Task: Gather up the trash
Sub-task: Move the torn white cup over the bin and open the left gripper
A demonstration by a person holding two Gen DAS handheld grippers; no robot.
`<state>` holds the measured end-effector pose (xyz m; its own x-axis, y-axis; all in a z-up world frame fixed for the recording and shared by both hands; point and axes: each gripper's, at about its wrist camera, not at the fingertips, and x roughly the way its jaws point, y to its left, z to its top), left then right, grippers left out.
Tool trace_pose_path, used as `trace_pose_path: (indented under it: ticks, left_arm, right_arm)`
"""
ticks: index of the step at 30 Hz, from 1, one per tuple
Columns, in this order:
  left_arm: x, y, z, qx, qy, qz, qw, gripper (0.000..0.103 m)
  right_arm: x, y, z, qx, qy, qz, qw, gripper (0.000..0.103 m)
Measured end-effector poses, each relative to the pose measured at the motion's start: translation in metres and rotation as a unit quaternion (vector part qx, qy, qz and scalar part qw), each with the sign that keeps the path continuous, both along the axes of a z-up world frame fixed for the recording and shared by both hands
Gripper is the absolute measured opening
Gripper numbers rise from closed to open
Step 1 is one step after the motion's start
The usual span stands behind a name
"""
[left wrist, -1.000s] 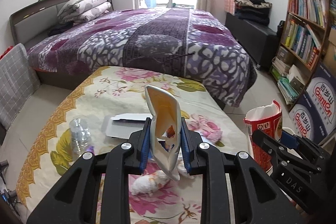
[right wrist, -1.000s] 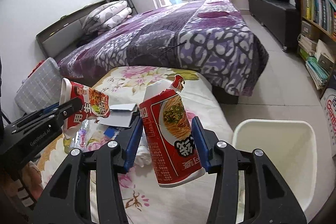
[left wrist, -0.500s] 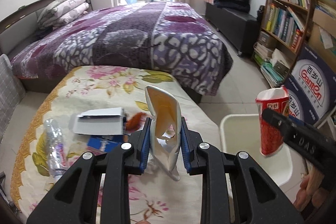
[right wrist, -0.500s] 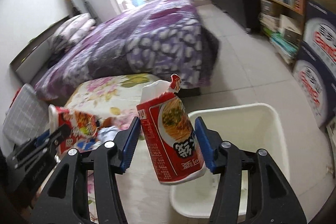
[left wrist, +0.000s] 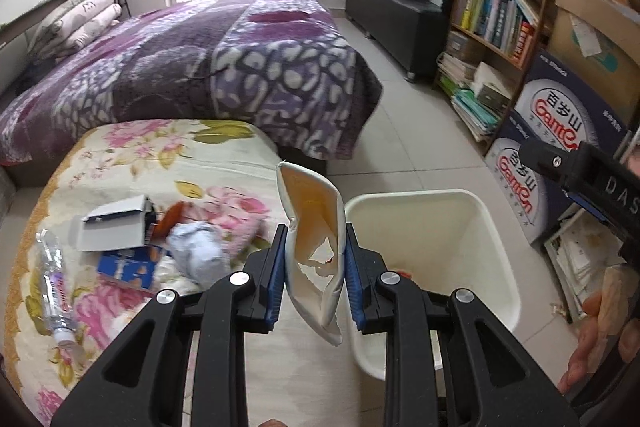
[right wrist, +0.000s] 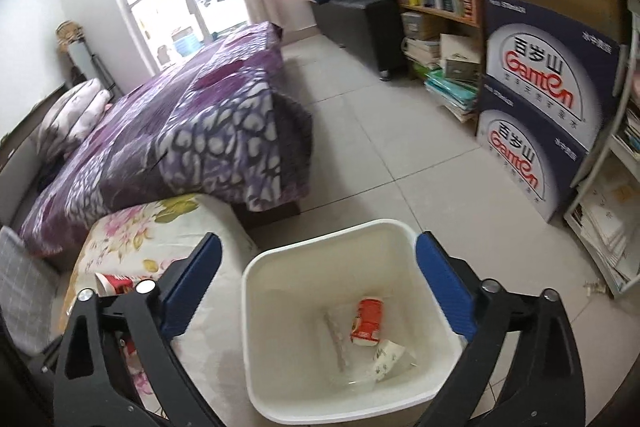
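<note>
Left gripper [left wrist: 315,269] clamped on a crumpled, torn white wrapper [left wrist: 314,227] with glossy yellowish lining, smooth white plastic bin [left wrist: 496,239] just right of it, right gripper [right wrist: 316,287] spread wide above the bin [right wrist: 256,339], only this view showing the red cup [right wrist: 367,321] lying inside, crushed clear bottle [left wrist: 54,277] far left on floral cloth [left wrist: 132,155]
</note>
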<state>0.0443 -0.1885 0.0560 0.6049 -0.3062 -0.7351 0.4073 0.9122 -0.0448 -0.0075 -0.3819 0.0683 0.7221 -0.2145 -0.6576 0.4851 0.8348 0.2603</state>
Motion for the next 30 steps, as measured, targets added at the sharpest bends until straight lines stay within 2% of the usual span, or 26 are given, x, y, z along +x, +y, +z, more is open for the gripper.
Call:
trace_pose_path:
  ticks: [7,13,16,17,18,21,24,30]
  left_arm:
    - [-0.006,-0.029,-0.013,-0.01,0.033,-0.023,0.9991,0.027]
    - [-0.009,-0.045,-0.016,-0.039,0.062,-0.043,0.9963,0.031]
    - [-0.008,-0.05,-0.016,-0.064,0.079,-0.056,0.9933,0.042]
    - [-0.008,-0.052,-0.016,-0.069,0.084,-0.059,0.9923,0.049]
    - [-0.008,-0.053,-0.016,-0.073,0.088,-0.062,0.9915,0.052]
    - [-0.011,-0.055,-0.017,-0.061,0.081,-0.063,0.9929,0.06]
    - [-0.011,-0.051,-0.019,-0.046,0.075,-0.057,0.9945,0.062]
    - [-0.009,-0.029,-0.023,0.008,0.051,-0.034,0.9981,0.074]
  right_arm:
    - [-0.016,-0.03,-0.002,0.033,-0.003,-0.037,0.999,0.096]
    - [-0.028,-0.048,-0.002,0.045,-0.011,-0.06,0.997,0.096]
    - [-0.032,-0.056,-0.002,0.051,-0.013,-0.069,0.996,0.096]
    - [-0.033,-0.058,-0.002,0.052,-0.013,-0.071,0.996,0.096]
    - [-0.035,-0.06,-0.002,0.053,-0.014,-0.073,0.996,0.096]
    - [-0.036,-0.061,-0.001,0.054,-0.014,-0.076,0.996,0.096]
    - [-0.033,-0.058,-0.002,0.059,-0.014,-0.076,0.995,0.096]
    - [-0.017,-0.037,-0.006,0.048,0.004,-0.049,0.998,0.096]
